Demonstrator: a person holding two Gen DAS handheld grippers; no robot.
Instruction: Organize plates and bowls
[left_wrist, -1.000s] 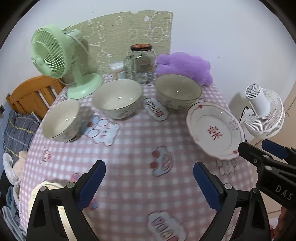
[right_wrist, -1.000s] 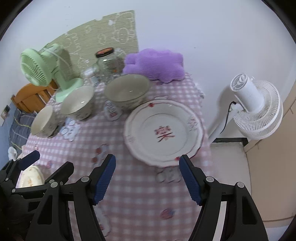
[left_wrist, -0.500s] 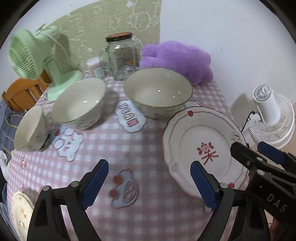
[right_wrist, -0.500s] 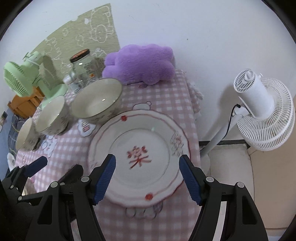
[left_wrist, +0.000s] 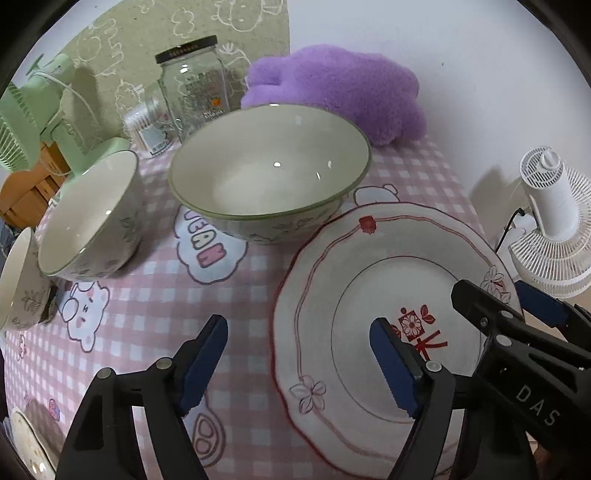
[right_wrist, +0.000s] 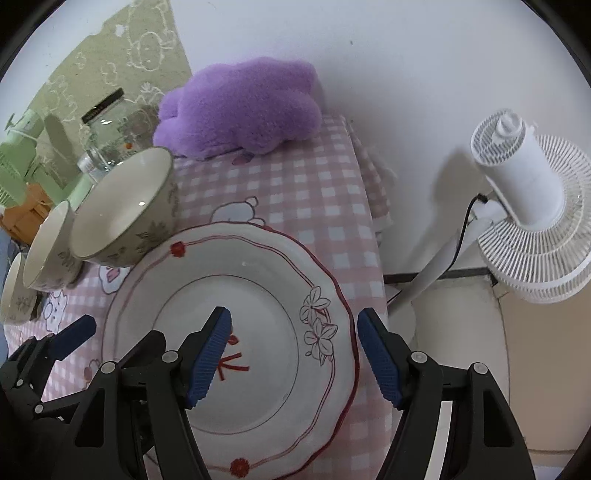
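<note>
Plate flat on bench, right of three bowls. Left tongs straddle its left rim, just been closing, nothing gripped. Right tongs gape over its right rim.

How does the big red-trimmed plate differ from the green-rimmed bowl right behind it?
The scalloped white plate with red trim is flat and shallow; the green-rimmed ceramic bowl is deep and round. The plate carries a red character and flower outlines, while the bowl's inside is plain, with a leafy pattern outside. The plate lies under both open grippers; the bowl lies beyond them. Both are empty, upright on the pink checked tablecloth.
</note>
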